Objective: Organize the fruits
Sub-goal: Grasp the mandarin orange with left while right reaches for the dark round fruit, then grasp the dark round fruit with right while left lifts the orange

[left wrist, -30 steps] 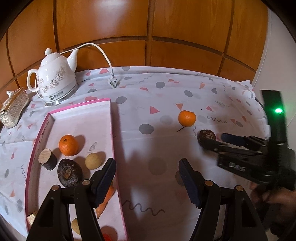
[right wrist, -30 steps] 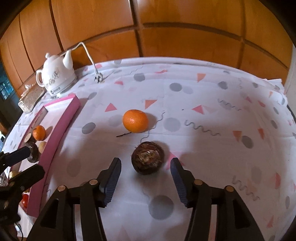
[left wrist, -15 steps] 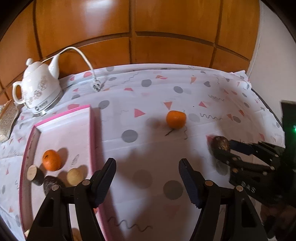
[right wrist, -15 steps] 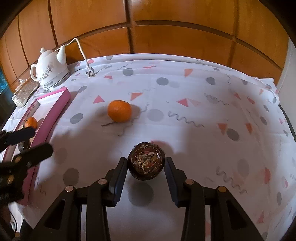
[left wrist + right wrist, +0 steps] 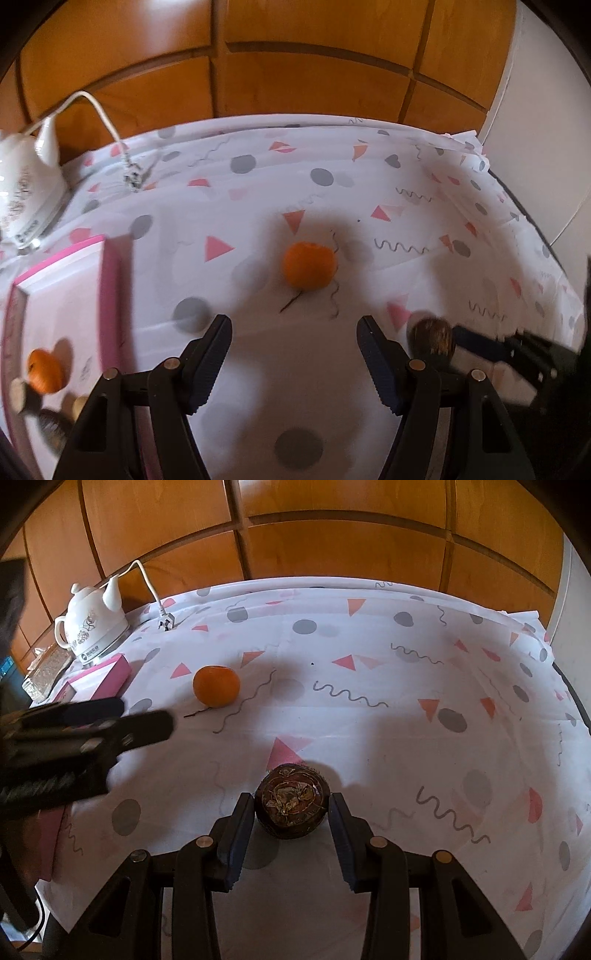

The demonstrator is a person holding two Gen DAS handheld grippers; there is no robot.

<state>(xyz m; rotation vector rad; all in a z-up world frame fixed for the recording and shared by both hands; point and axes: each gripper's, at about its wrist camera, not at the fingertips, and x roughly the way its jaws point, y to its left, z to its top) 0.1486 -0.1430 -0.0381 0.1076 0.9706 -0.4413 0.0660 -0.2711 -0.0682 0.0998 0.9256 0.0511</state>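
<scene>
Left gripper: open, empty, orange ahead on bare worktop.
Right gripper: clamps dark fruit.
Pink tray: small orange, other blurred pieces.

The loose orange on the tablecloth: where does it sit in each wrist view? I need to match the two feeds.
Left wrist: the orange lies centre frame, ahead of the open left gripper, right of the pink tray.
Right wrist: the orange lies upper left, beyond the right gripper, which is shut on the dark brown fruit.
Shared landmark: the white kettle, far left in both.
</scene>
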